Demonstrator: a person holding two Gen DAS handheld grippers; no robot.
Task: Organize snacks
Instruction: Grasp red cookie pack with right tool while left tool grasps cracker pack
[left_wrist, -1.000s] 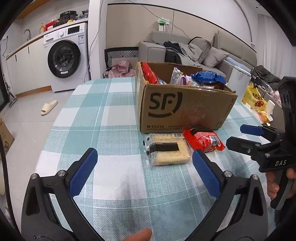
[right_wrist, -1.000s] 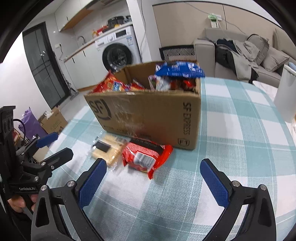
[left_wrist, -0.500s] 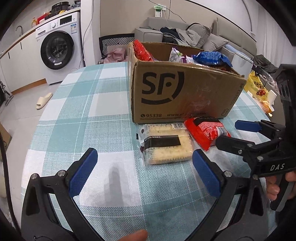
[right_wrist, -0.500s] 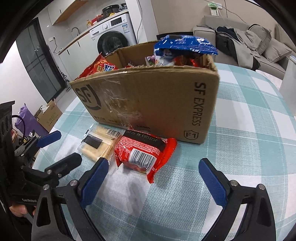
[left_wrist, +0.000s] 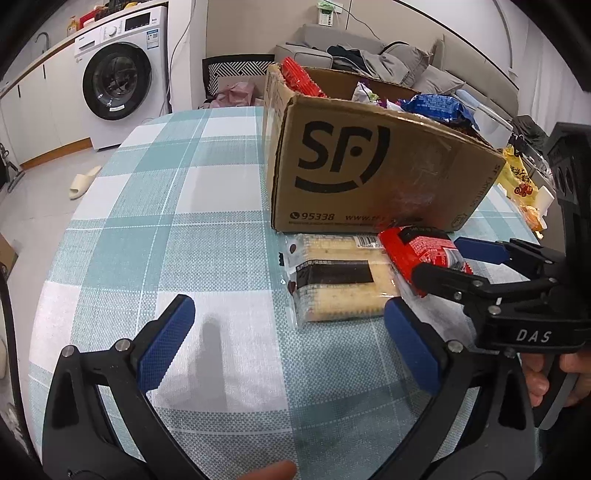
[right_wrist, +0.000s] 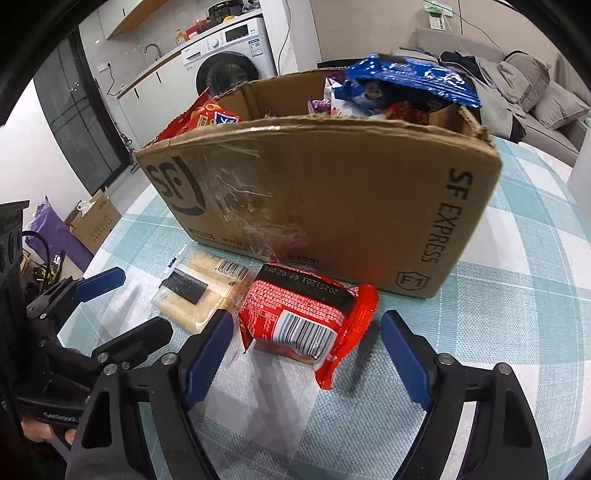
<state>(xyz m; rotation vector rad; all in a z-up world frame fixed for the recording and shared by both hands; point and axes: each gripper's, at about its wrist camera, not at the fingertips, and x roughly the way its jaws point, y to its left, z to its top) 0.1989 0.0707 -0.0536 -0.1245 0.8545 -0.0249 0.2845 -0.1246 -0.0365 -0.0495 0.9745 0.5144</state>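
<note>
Checked tablecloth (left_wrist: 207, 206) carries the cardboard box (right_wrist: 332, 192); before it lies the red snack packet (right_wrist: 303, 317), between my right gripper (right_wrist: 306, 350)'s closing, untouching jaws. My left gripper (left_wrist: 288, 332) gapes empty beside the cracker packet (left_wrist: 340, 277).

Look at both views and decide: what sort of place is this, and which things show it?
Most likely a home, an open living area. A washing machine stands under a counter, a sofa is piled with clothes and cushions, and a slipper lies on the floor.

- Box (right_wrist: 332, 199): matt brown cardboard, glossy tape.
- Red packet (right_wrist: 303, 317): shiny plastic foil.
- Tablecloth (left_wrist: 184, 206): woven checked cloth.
- Cracker pack (left_wrist: 340, 280): clear glossy plastic.
</note>
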